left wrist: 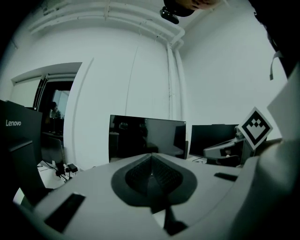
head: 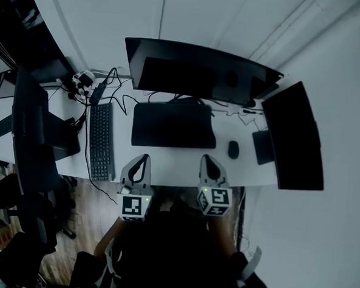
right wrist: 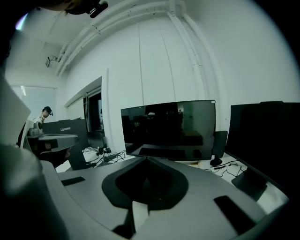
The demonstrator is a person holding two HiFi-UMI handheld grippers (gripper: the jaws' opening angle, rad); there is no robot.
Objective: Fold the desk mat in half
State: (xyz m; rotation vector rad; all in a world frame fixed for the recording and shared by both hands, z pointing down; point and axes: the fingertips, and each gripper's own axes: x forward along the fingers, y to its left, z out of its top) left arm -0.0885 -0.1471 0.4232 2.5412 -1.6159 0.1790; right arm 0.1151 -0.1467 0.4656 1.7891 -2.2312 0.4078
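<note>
- My left gripper (head: 144, 159) and right gripper (head: 208, 161), both pinched closed and empty, hang short of the desk mat (head: 174, 125).
- If I approach closed, I'd likely shove the mat rather than grip it.

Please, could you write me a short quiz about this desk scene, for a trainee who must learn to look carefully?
1. True or false: the left gripper holds the desk mat.
2. In the head view, what lies on the desk just to the right of the mat? A) a mouse B) a phone C) a cup
3. Are the jaws of the right gripper open or shut?

Key:
1. False. It is shut on nothing and does not touch the mat.
2. A
3. Shut
</note>
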